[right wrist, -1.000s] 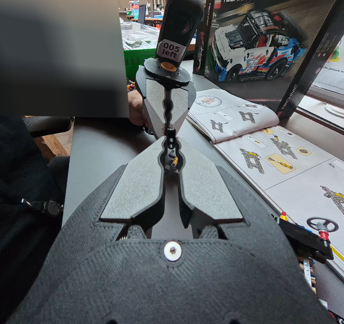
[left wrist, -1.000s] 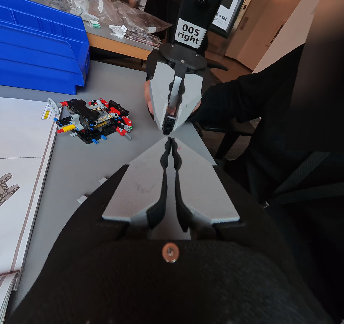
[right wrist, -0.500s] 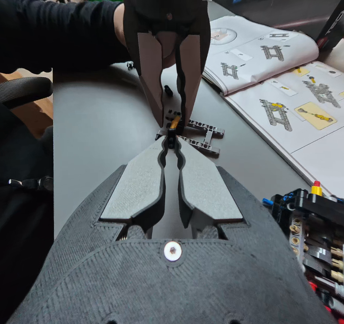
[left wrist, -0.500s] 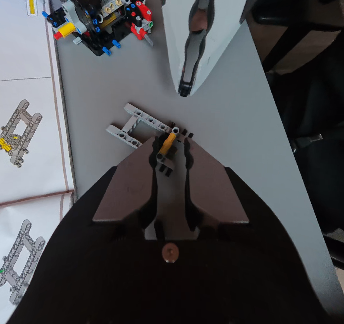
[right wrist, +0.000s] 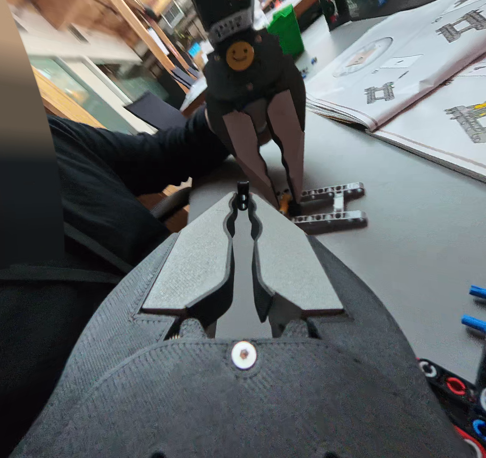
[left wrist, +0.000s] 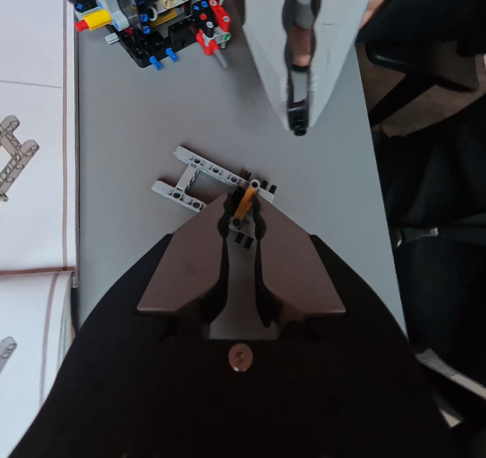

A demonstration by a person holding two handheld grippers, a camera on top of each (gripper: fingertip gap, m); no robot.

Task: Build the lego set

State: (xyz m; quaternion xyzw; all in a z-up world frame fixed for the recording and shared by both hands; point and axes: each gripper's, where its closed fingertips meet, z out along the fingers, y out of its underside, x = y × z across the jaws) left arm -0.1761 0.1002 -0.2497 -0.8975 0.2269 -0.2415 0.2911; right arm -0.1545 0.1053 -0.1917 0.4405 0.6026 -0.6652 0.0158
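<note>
A grey ladder-shaped frame (left wrist: 200,166) lies on the grey table, with a yellow axle (left wrist: 244,203) and black pins at its near end. My left gripper (left wrist: 243,199) points down and is closed on that yellow-axle end. It also shows in the right wrist view (right wrist: 285,205), standing on the frame (right wrist: 336,203). My right gripper (right wrist: 242,198) is shut on a small black pin (right wrist: 242,191). In the left wrist view it (left wrist: 298,127) hovers off the frame's far right, apart from it.
The partly built black, red and yellow chassis (left wrist: 157,11) sits at the far left, and its blue pins (right wrist: 476,291) show at the right. The open instruction booklet (left wrist: 31,155) lies along the left. The table edge (left wrist: 378,208) and a chair are to the right. About 6 cm separates my left fingertips from my right.
My left gripper has narrowed onto the frame's yellow-axle end. My right gripper, still holding the black pin, has drawn back from the frame and off to its side.
</note>
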